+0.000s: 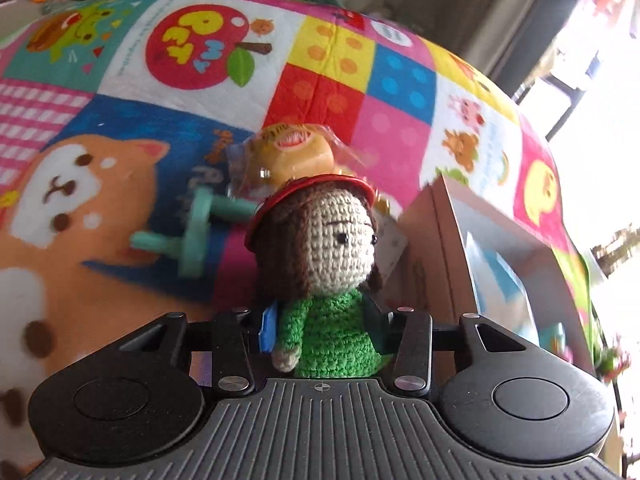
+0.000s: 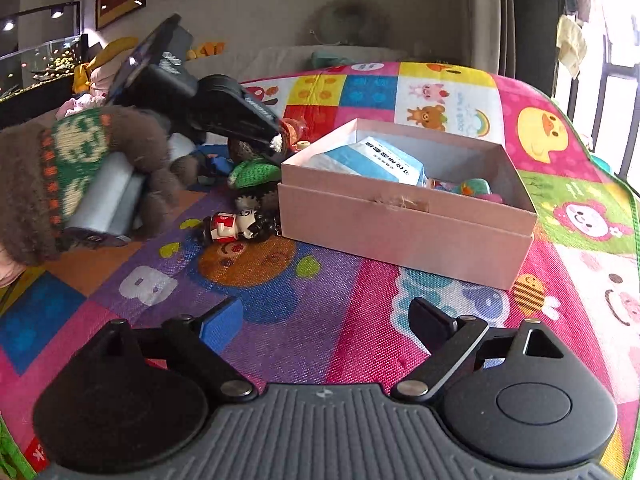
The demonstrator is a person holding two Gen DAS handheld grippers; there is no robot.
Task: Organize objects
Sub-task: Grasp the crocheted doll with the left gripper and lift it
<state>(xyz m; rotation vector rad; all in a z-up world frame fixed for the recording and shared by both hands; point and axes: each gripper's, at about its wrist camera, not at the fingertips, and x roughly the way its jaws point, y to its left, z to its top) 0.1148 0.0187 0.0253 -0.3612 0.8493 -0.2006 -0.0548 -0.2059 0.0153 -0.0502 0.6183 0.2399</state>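
My left gripper (image 1: 322, 330) is shut on a crocheted doll (image 1: 320, 264) with brown hair, a red cap and a green body, held above the mat just left of the pink box (image 1: 448, 248). In the right wrist view the left gripper (image 2: 224, 116) shows at the left with the doll's green body (image 2: 256, 172) beside the pink box (image 2: 400, 220). My right gripper (image 2: 326, 322) is open and empty over the mat, in front of the box. The box holds a blue-and-white packet (image 2: 380, 160) and small colourful toys (image 2: 472, 190).
A colourful play mat (image 2: 320, 292) covers the surface. A small figurine in red and white (image 2: 236, 226) lies by the box's left corner. A wrapped yellow toy (image 1: 296, 156) and a teal plastic piece (image 1: 196, 228) lie beyond the doll. A window is at the right.
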